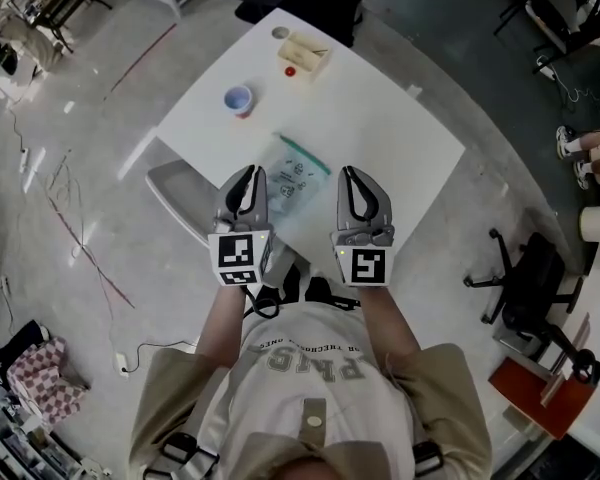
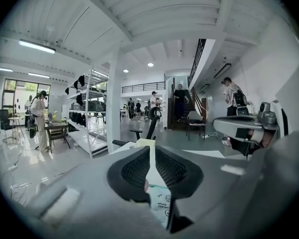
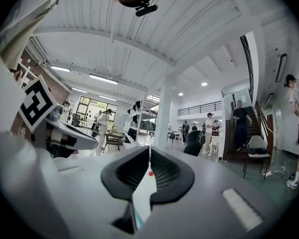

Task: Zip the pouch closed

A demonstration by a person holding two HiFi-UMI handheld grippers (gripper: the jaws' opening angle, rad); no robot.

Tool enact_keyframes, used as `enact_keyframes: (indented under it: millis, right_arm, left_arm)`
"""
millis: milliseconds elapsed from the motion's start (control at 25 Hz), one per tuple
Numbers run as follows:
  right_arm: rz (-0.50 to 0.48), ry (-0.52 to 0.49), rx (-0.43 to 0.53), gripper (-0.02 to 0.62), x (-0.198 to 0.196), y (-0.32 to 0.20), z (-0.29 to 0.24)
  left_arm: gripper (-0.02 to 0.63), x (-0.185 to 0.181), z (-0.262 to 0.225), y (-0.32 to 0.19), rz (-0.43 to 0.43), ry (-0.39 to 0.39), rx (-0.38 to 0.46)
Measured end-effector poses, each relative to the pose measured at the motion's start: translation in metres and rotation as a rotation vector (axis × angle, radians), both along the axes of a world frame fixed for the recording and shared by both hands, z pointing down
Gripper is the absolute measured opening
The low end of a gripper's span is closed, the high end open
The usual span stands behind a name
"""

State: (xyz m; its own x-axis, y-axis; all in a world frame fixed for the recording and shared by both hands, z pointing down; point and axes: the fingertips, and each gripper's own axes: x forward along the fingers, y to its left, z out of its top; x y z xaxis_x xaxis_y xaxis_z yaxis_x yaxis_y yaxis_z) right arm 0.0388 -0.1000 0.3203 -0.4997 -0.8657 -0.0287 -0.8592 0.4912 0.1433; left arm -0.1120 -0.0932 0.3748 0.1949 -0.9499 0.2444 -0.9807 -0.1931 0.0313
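Observation:
A clear pouch (image 1: 298,176) with small printed drawings and a teal zip strip along its far end lies flat on the white table (image 1: 380,118), near the front edge. My left gripper (image 1: 250,175) hovers over the pouch's left side. Its jaws stand a narrow slit apart and hold nothing. In the left gripper view the pouch (image 2: 162,203) shows below the left gripper (image 2: 150,153). My right gripper (image 1: 351,175) hangs just right of the pouch. In the right gripper view its (image 3: 149,151) tips meet, with nothing held.
A small cup (image 1: 239,99) stands at the table's left. A cream box (image 1: 305,56) with a red dot sits at the far end beside a small grey disc (image 1: 280,32). A grey chair seat (image 1: 180,193) juts out left of the table. Black office chairs (image 1: 525,278) stand around.

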Motion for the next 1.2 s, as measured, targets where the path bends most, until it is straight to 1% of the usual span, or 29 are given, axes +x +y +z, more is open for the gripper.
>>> enact_keyframes:
  millis: [200,360,520,880,1040,1200]
  right_arm:
    - [0.009,0.003,0.01,0.002,0.001,0.003,-0.002]
    - [0.01,0.0,0.003,0.0,-0.001,0.005,-0.001]
    - [0.006,0.004,0.015,0.002,-0.003,0.006,-0.003]
    - [0.0,-0.027,0.015,0.0,-0.005,0.011,-0.003]
    - [0.002,-0.019,0.024,0.0,-0.008,0.012,-0.001]
    - [-0.01,-0.014,0.026,-0.002,-0.01,0.012,0.002]
  left_arm:
    - [0.014,-0.004,-0.013,0.004,-0.027,-0.022,0.059]
    - [0.011,-0.004,-0.018,0.009,-0.033,-0.045,0.099]
    - [0.011,-0.002,-0.018,0.014,-0.032,-0.043,0.11]
    - [0.011,-0.003,-0.019,0.018,-0.048,-0.047,0.152]
    - [0.011,-0.003,-0.02,0.019,-0.048,-0.058,0.164]
    - [0.011,-0.003,-0.022,0.02,-0.057,-0.043,0.171]
